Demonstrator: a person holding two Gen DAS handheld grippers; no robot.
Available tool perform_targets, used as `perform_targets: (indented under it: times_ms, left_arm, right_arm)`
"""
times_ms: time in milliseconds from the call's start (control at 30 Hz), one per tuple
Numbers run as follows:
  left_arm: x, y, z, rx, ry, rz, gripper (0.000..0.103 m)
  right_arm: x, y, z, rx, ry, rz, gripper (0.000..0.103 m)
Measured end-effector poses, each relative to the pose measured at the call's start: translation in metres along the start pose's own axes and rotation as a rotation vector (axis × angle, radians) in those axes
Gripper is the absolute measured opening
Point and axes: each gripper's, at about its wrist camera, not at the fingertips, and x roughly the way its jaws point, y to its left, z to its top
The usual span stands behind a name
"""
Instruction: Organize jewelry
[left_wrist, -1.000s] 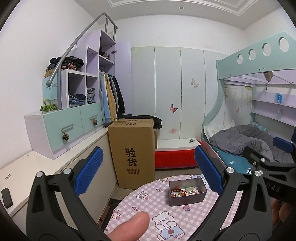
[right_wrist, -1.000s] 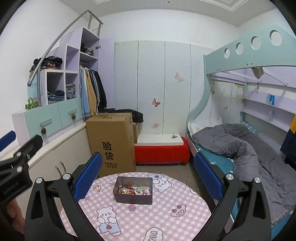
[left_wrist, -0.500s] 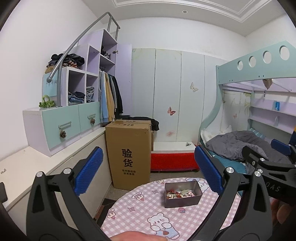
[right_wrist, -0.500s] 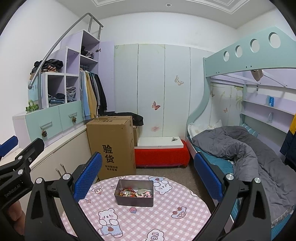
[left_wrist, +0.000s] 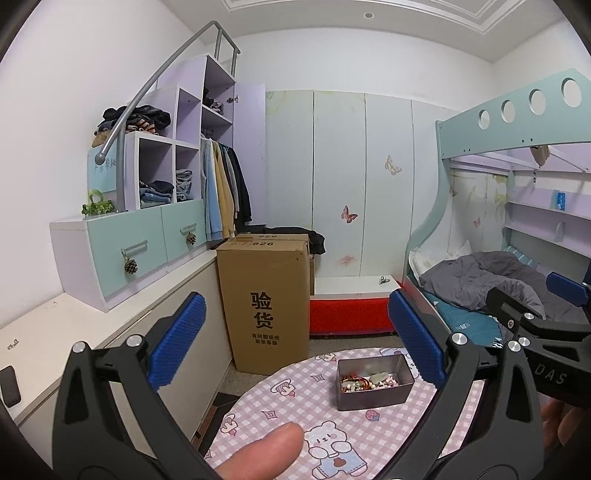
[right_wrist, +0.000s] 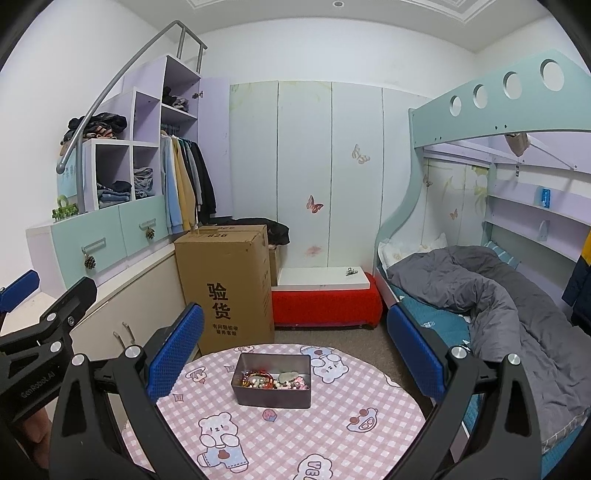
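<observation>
A grey metal box (right_wrist: 272, 382) full of mixed beads and jewelry (right_wrist: 275, 380) stands on a round table with a pink checked bear cloth (right_wrist: 332, 424). The box also shows in the left wrist view (left_wrist: 373, 380). My left gripper (left_wrist: 295, 339) is open and empty, held above the table's left side, short of the box. My right gripper (right_wrist: 295, 339) is open and empty, held above the table's near side, with the box between and beyond its fingers. A fingertip (left_wrist: 262, 452) shows at the bottom of the left wrist view.
A tall cardboard box (right_wrist: 227, 284) stands on the floor behind the table. A red bench (right_wrist: 327, 306) is beyond it. A bunk bed with a grey duvet (right_wrist: 480, 291) is at the right. A white counter and shelves (left_wrist: 74, 332) run along the left wall.
Both grippers have shifted slightly over the table; the box sits a little lower in both views than half a second ago. The fingertip shows again in the left wrist view. Both stay open.
</observation>
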Motion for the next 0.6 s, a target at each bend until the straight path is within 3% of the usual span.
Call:
perform_targets:
  times_ms: [600]
  left_arm:
    - [0.0007, -0.0008, -0.0004, -0.003, 0.002, -0.003, 0.097]
  right_arm:
    - [0.0052, 0.0018, -0.0026, -0.009, 0.009, 0.003, 0.096]
